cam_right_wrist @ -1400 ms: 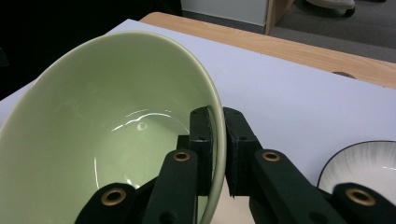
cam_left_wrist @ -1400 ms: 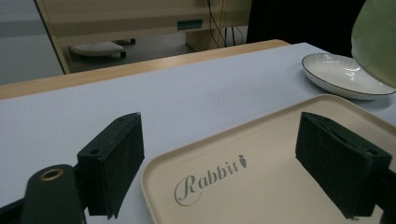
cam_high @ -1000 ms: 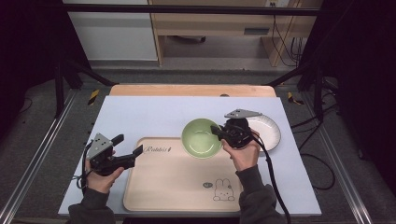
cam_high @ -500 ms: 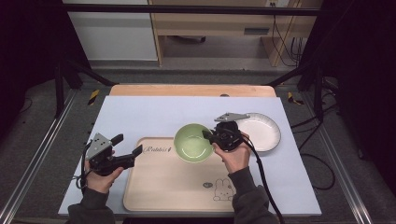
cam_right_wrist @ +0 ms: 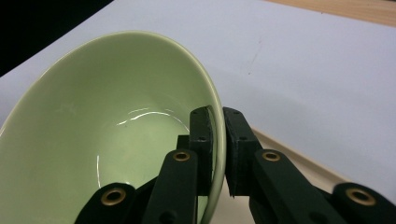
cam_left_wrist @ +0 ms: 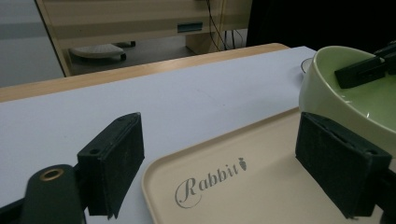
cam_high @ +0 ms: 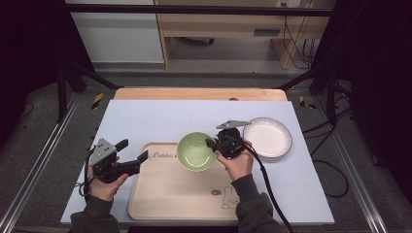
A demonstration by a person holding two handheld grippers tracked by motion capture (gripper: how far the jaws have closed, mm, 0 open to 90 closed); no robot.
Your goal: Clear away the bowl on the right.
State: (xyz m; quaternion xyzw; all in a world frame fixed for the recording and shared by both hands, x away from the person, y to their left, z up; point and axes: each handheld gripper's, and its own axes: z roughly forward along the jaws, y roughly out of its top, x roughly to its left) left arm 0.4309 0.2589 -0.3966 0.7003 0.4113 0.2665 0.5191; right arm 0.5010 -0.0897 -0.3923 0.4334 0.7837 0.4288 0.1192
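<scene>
A light green bowl [cam_high: 196, 151] hangs over the upper part of a beige tray [cam_high: 170, 194] printed with "Rabbit" and a bunny. My right gripper [cam_high: 212, 144] is shut on the bowl's right rim, one jaw inside and one outside, as the right gripper view shows at the bowl [cam_right_wrist: 107, 126]. My left gripper [cam_high: 132, 156] stands open at the tray's left edge, holding nothing. In the left gripper view its pads [cam_left_wrist: 114, 158] frame the tray [cam_left_wrist: 243, 186], with the bowl [cam_left_wrist: 355, 107] at the right.
A white ribbed plate [cam_high: 267, 137] lies right of the bowl on the pale blue mat [cam_high: 160, 116]. A wooden table edge [cam_high: 194, 93] runs along the back. Black frame legs and cables stand beyond the table.
My right gripper has carried the green bowl leftward, from beside the white plate to over the tray. The left gripper has stayed still.
</scene>
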